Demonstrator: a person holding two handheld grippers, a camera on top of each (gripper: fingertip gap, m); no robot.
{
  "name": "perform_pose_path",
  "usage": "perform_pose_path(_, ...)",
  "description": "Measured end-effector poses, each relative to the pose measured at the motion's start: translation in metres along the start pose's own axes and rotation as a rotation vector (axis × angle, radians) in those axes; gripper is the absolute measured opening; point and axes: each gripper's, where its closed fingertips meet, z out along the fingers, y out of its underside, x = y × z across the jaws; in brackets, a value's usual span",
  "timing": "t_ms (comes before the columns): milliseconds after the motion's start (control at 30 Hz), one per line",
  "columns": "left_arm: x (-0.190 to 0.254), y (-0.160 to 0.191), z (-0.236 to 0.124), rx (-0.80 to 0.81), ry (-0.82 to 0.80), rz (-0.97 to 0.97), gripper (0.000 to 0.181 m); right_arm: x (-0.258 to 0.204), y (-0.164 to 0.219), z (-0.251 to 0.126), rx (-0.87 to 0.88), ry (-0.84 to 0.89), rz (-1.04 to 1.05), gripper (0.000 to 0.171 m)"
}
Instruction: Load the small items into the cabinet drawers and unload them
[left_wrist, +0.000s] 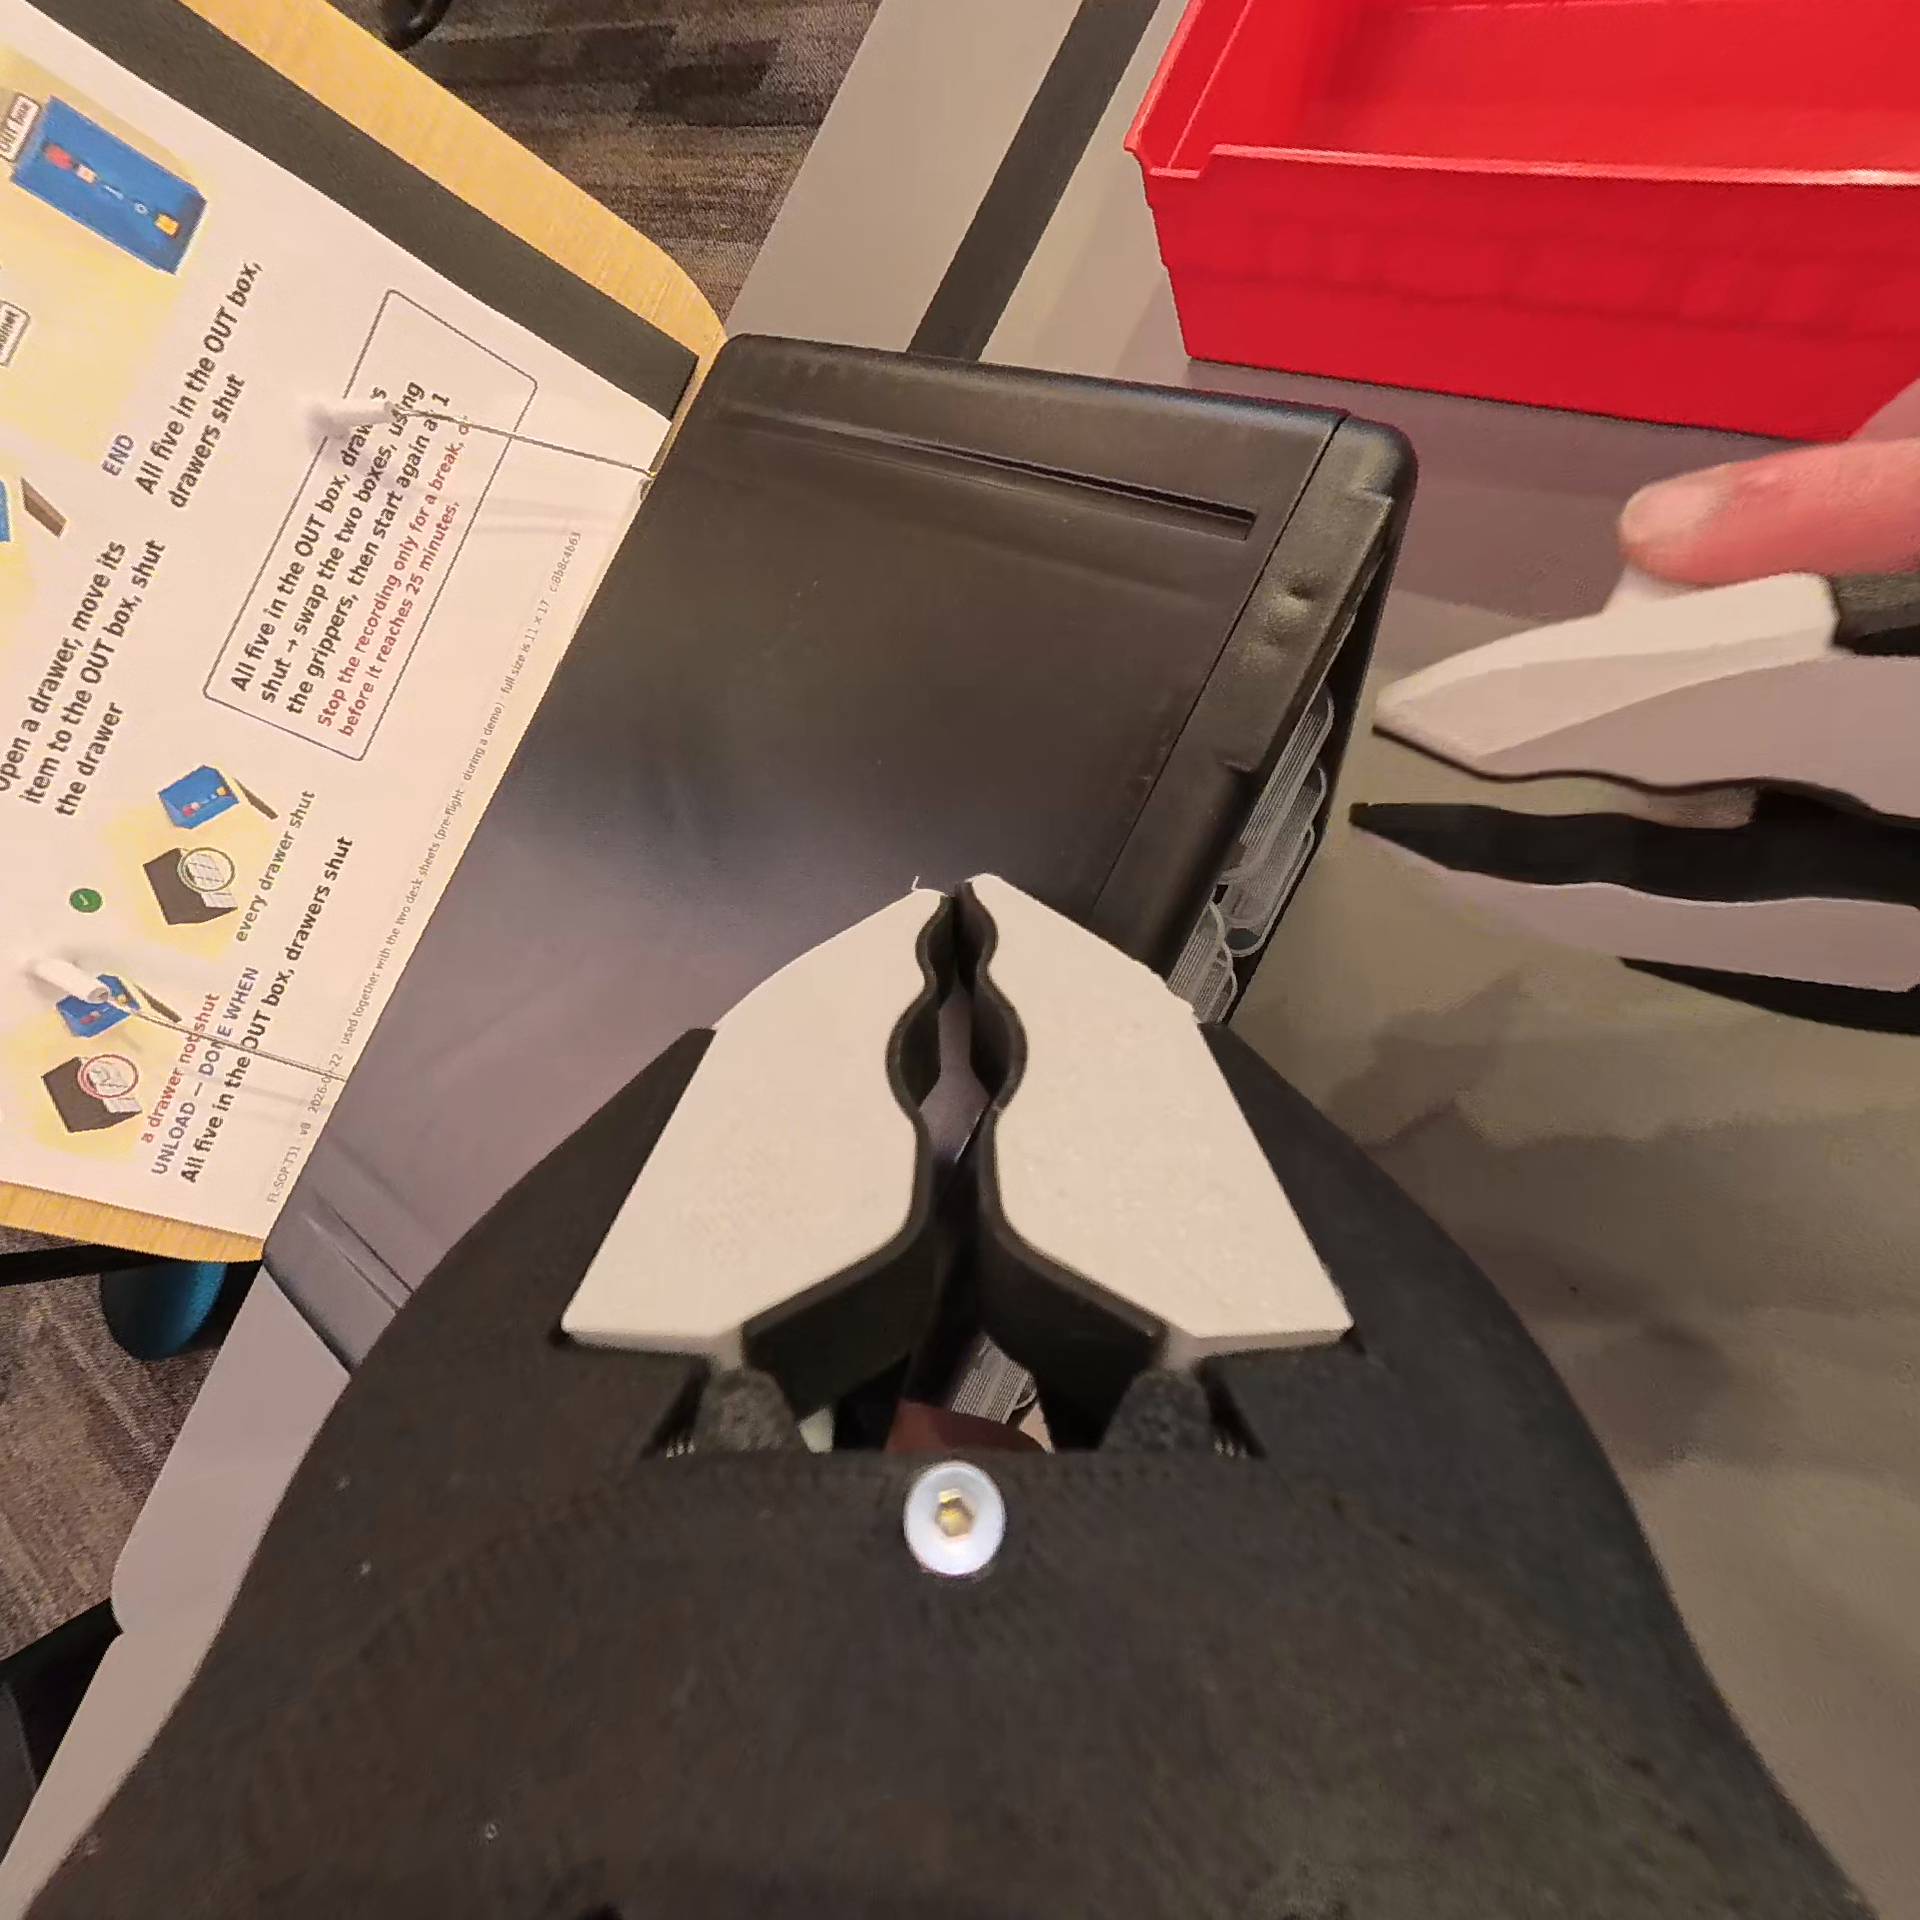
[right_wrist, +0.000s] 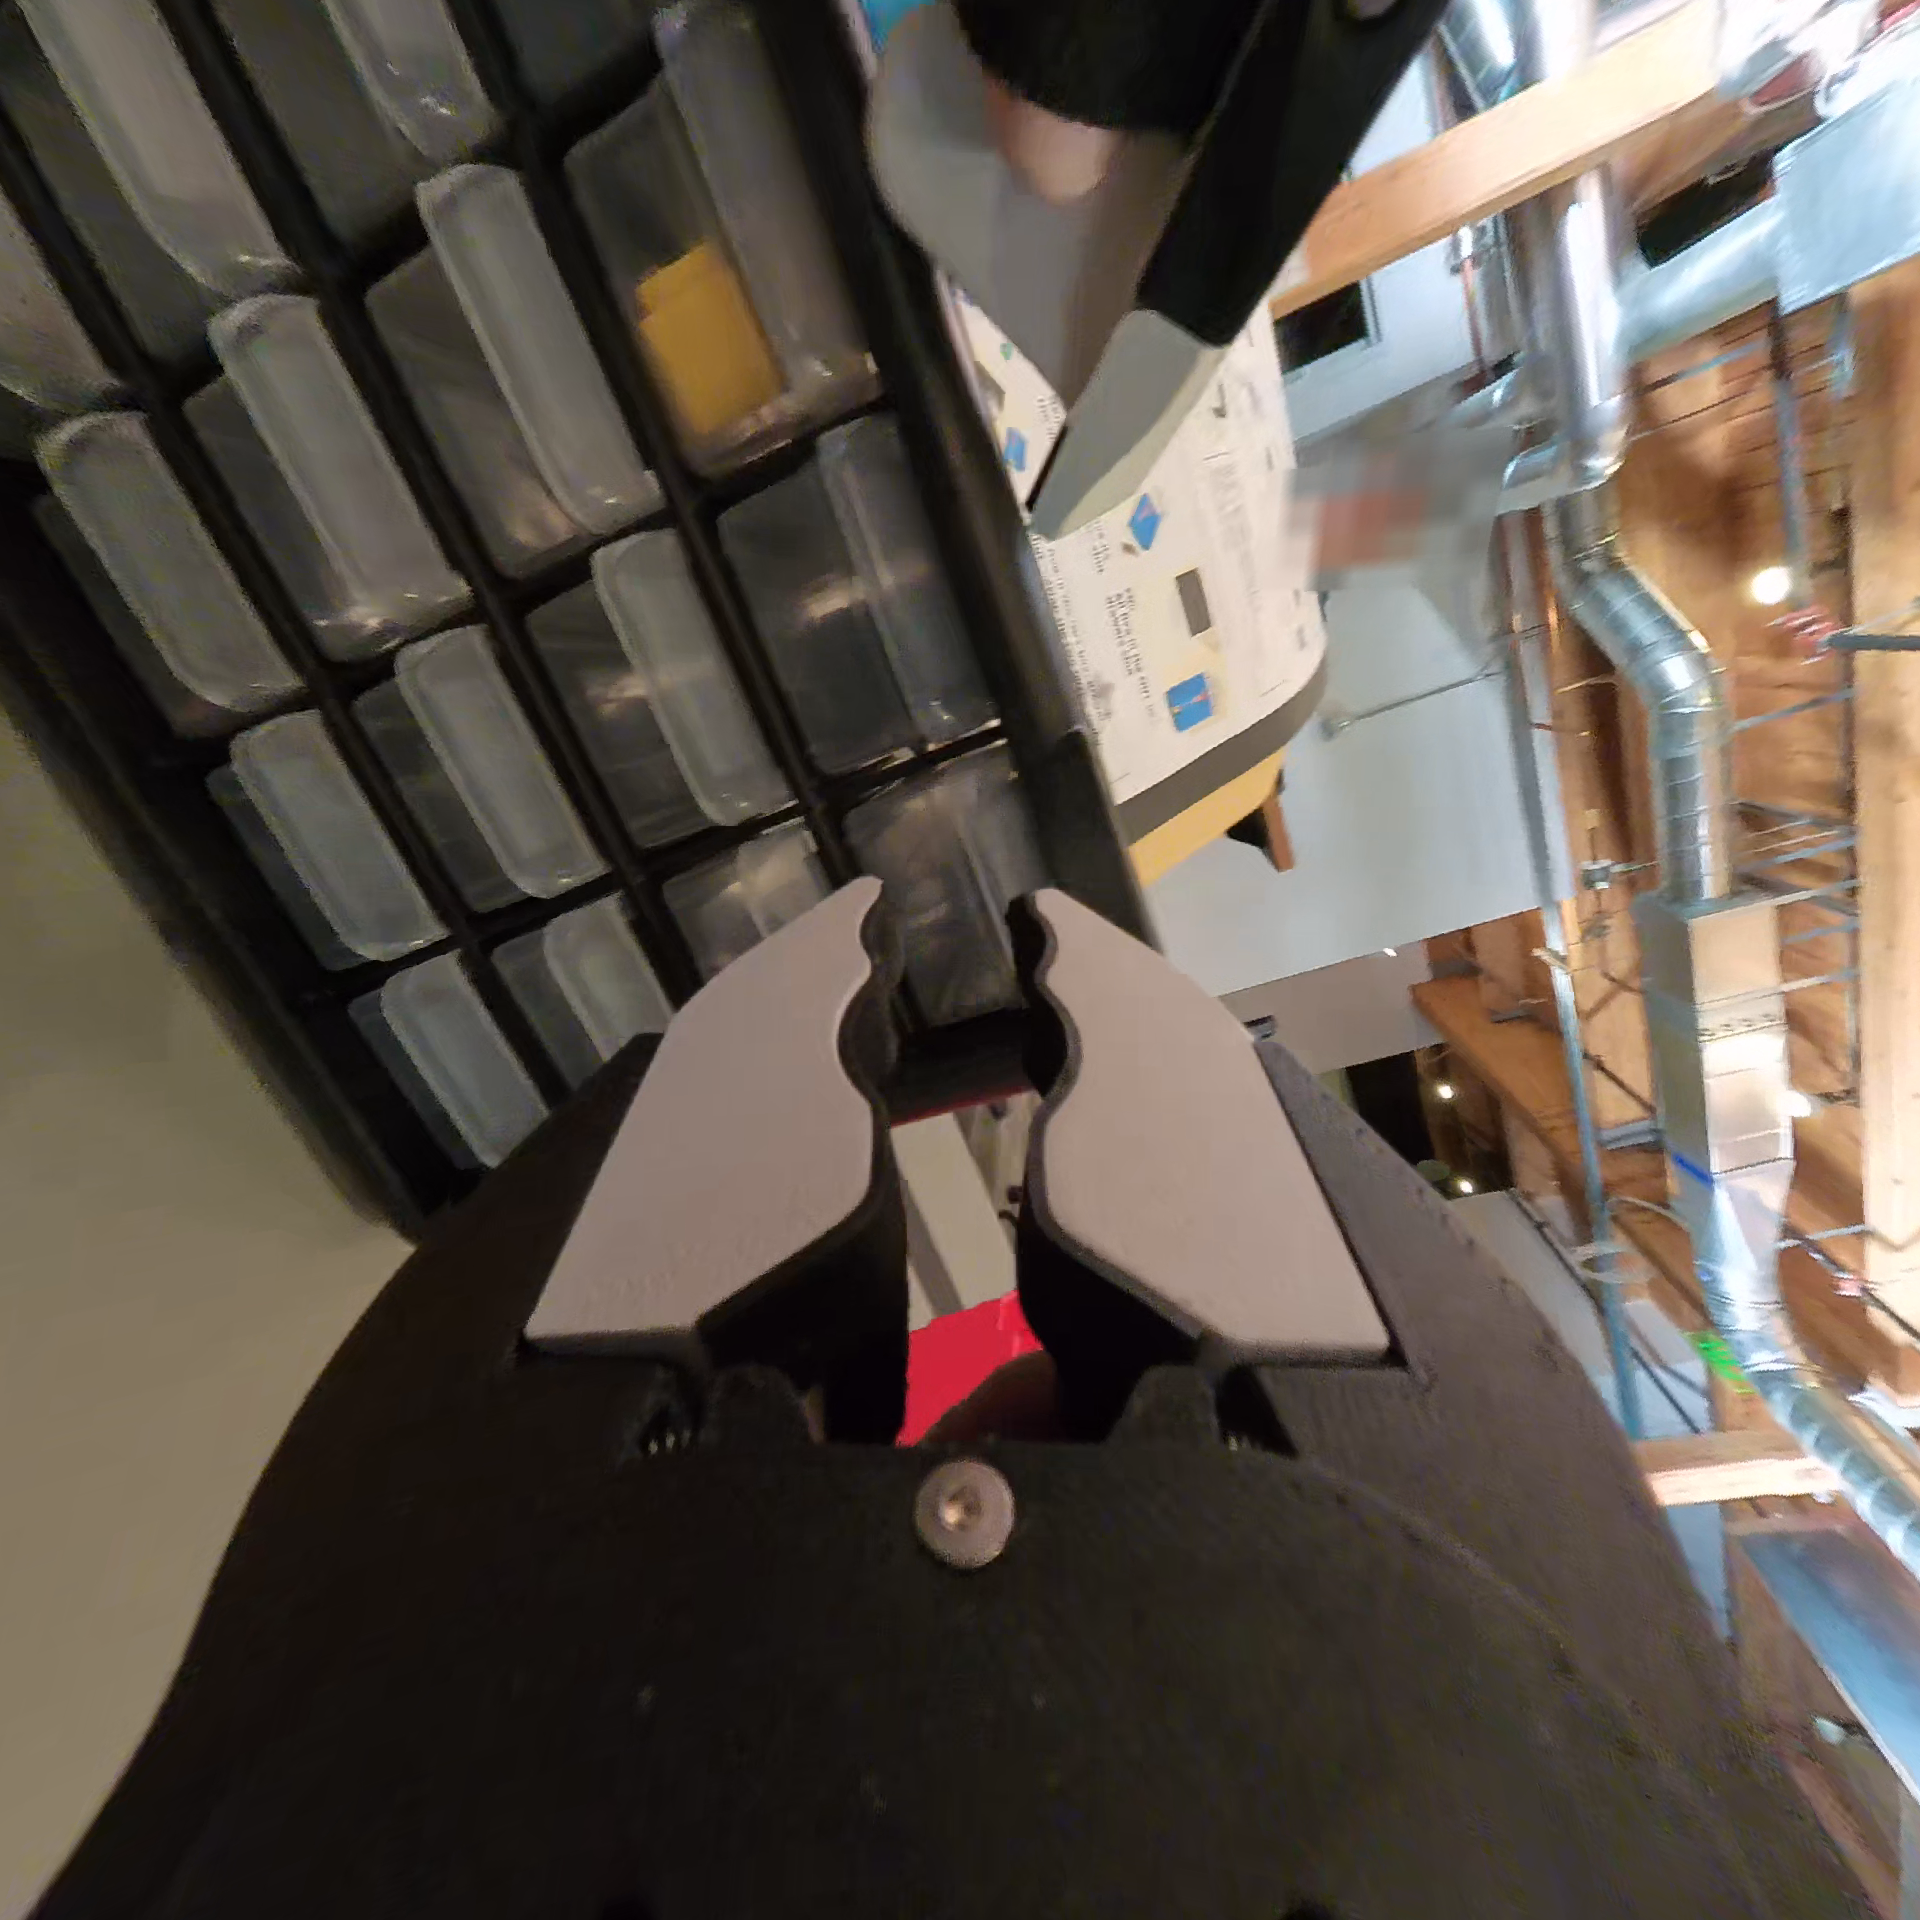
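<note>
The left claw (left_wrist: 958, 894) hovers over the flat black top of the cabinet (left_wrist: 883, 665), its 2 pale grey fingers (left_wrist: 800, 1101) pressed tip to tip with only a wavy slit between them and nothing gripped. The fingers look matte and slightly grainy, set in a coarse black printed body with 1 bright screw at the centre. The cabinet is smooth, faintly glossy plastic with rounded corners and a long narrow groove along its top; it stands on a pale grey table (left_wrist: 1558, 1195).

From the right side, the cabinet front shows a black grid of small clear plastic drawers (right_wrist: 499, 665), each with a thick rounded translucent pull. 1 drawer near the top holds a mustard-yellow item (right_wrist: 707, 353), blocky in shape; the other drawers look dark, and I cannot tell what they hold. The right claw (right_wrist: 951, 904) sits narrowly parted just before the lowest drawer (right_wrist: 935, 894) at the grid's edge, the pull lying between the fingertips; I cannot tell if they touch it.

A red plastic bin (left_wrist: 1558, 208) with straight walls stands beyond the cabinet. A printed instruction sheet (left_wrist: 260, 582) lies on a light wooden board (left_wrist: 665, 291) beside the cabinet. A bare fingertip (left_wrist: 1766, 520) rests on the right claw's upper finger.
</note>
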Motion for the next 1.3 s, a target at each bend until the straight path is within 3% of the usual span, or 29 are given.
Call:
perform_pose_path(33,0.000,0.000,0.000,0.000,0.000,0.000,0.000,0.004,0.000,0.000,-0.002,0.011,-0.013,0.020)
perform_pose_path(233,0.000,0.000,0.000,0.003,0.007,-0.007,0.000,0.013,0.001,0.009,0.005,0.083,-0.118,0.022)
perform_pose_path(433,0.000,0.000,0.000,0.008,0.024,-0.019,0.000,0.015,0.002,0.014,0.034,0.174,-0.197,0.054)
perform_pose_path(533,0.000,0.000,0.000,0.008,0.021,-0.016,0.000,0.018,0.004,0.018,0.046,0.198,-0.224,0.050)
perform_pose_path(700,0.001,0.000,0.000,0.010,0.015,-0.017,0.001,0.023,0.000,0.020,0.076,0.221,-0.234,0.029)
perform_pose_path(1300,0.001,0.000,0.000,0.015,0.019,-0.024,0.000,0.009,-0.007,-0.029,0.103,0.194,-0.170,0.009)
